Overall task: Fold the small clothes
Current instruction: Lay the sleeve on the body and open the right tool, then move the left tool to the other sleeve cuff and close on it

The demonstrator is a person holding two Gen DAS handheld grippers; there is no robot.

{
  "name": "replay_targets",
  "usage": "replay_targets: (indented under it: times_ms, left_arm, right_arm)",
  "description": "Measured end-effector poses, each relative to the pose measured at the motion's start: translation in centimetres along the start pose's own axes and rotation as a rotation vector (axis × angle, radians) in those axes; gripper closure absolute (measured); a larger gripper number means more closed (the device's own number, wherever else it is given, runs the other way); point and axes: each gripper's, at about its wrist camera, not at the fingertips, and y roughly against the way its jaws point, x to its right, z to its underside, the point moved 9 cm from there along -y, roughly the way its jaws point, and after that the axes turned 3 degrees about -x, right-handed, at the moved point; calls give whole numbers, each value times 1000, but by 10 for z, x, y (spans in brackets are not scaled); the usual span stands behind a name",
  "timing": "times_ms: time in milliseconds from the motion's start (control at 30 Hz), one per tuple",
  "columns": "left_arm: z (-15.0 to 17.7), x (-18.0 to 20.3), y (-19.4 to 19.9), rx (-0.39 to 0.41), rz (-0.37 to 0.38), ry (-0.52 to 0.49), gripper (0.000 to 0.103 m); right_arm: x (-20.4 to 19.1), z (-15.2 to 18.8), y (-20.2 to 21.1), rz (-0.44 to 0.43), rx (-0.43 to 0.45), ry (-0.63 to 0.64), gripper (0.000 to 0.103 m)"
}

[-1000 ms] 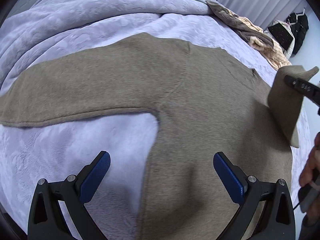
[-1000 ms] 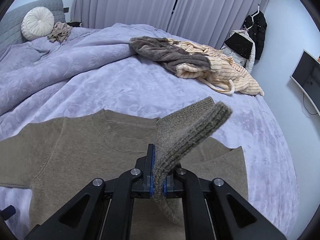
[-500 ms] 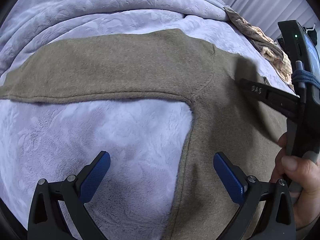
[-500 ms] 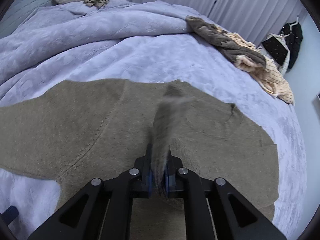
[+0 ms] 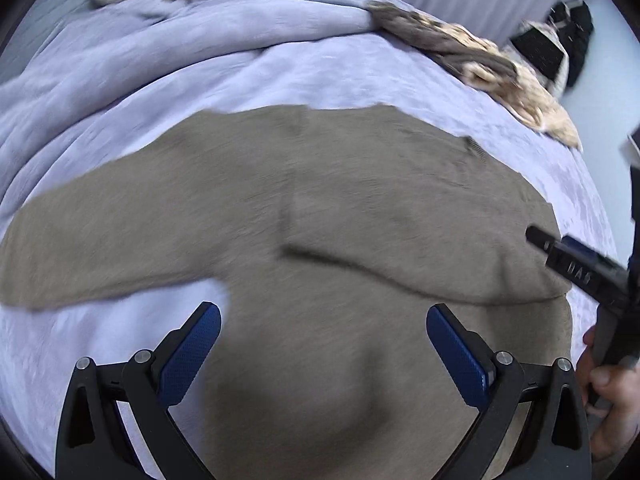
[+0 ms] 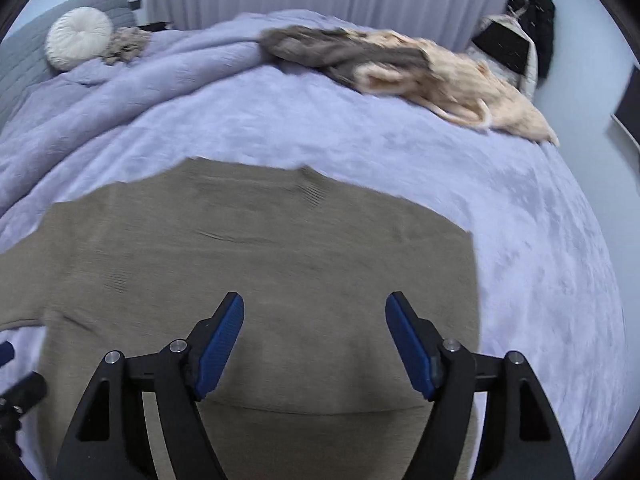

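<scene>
An olive-brown knit sweater (image 5: pixel 320 320) lies flat on the lilac bed cover; it also shows in the right wrist view (image 6: pixel 280 260). Its right sleeve (image 5: pixel 400 248) lies folded across the body, and its left sleeve (image 5: pixel 100 248) stretches out to the left. My left gripper (image 5: pixel 323 348) is open and empty above the sweater's lower body. My right gripper (image 6: pixel 314 340) is open and empty over the sweater's right half; its fingers (image 5: pixel 576 268) also show at the right edge of the left wrist view, beside the folded sleeve.
A pile of grey and cream clothes (image 6: pixel 420 68) lies at the bed's far right. A bunched lilac duvet (image 6: pixel 140 92), a round white cushion (image 6: pixel 78 38) and a small crumpled garment (image 6: pixel 126 44) lie at the far left. Dark clothes (image 6: pixel 536 20) hang by the right wall.
My right gripper carried the right sleeve across the sweater's body, let it go and opened. The sleeve now lies folded flat. My left gripper stayed open and shifted its view.
</scene>
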Motion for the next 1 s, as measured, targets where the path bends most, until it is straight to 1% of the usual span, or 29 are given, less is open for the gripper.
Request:
replay_targets:
  times_ms: [33,100,167,233,267,300,333,367,400,433,467,500,533,567,600,667,700,767,833,900,1000]
  left_arm:
    - [-6,13,-10,-8,0,-28,0]
    - [-16,27,-33,-34,-32,-51,0]
    - [-19,28,-55,-63,-74,-58,0]
    - [-10,21,-84,-136,-105,-55,0]
    - [-9,19,-84,-129,-94,-51,0]
    - [-7,17,-74,-105,-94,-47,0]
    - [-5,15,-64,-90,-97,-38,0]
    - [-3,12,-54,-73,-91,-26,0]
    - [1,5,-42,-48,-75,-2,0]
    - [7,-5,-30,-30,-51,36,0]
    - [13,-17,-22,-25,-31,81,0]
    - [21,-38,-12,-15,0,154,0]
    - [27,-60,-4,-5,15,222,0]
    - [34,-85,3,5,16,289,0]
    - [39,-113,11,22,9,354,0]
    - [50,-172,29,67,-5,485,0]
    - [56,-199,35,84,-6,550,0]
    - [65,-250,46,111,-28,656,0]
    - [73,-302,53,139,-56,749,0]
    - [70,-328,52,151,-32,800,0]
    - [57,-356,49,206,42,843,0]
  right_arm:
    - [17,6,-10,3,-22,-32,26]
    - [41,18,-27,1,-59,-71,26]
    - [51,32,-42,4,-92,-79,27]
    - [51,43,-48,-17,-91,-68,27]
    - [51,47,-46,-11,-81,-59,27]
    - [52,50,-38,11,-72,-58,27]
    - [50,52,-24,29,-38,-61,26]
    - [43,54,-9,15,11,-52,26]
    - [32,59,5,-17,53,-34,25]
    - [20,68,15,-43,67,-24,24]
    - [10,75,17,-59,65,-22,24]
    - [-2,85,17,-86,52,-16,24]
    - [-18,97,12,-125,25,6,24]
    - [-30,107,6,-135,2,35,22]
    - [-37,115,-1,-95,-1,69,22]
    - [-45,119,-4,6,63,136,19]
    - [-46,120,-5,26,70,147,19]
    - [-44,119,-6,29,67,138,17]
    - [-41,118,-7,11,66,124,17]
    - [-39,118,-8,-4,67,113,17]
    - [-39,116,-8,8,70,117,17]
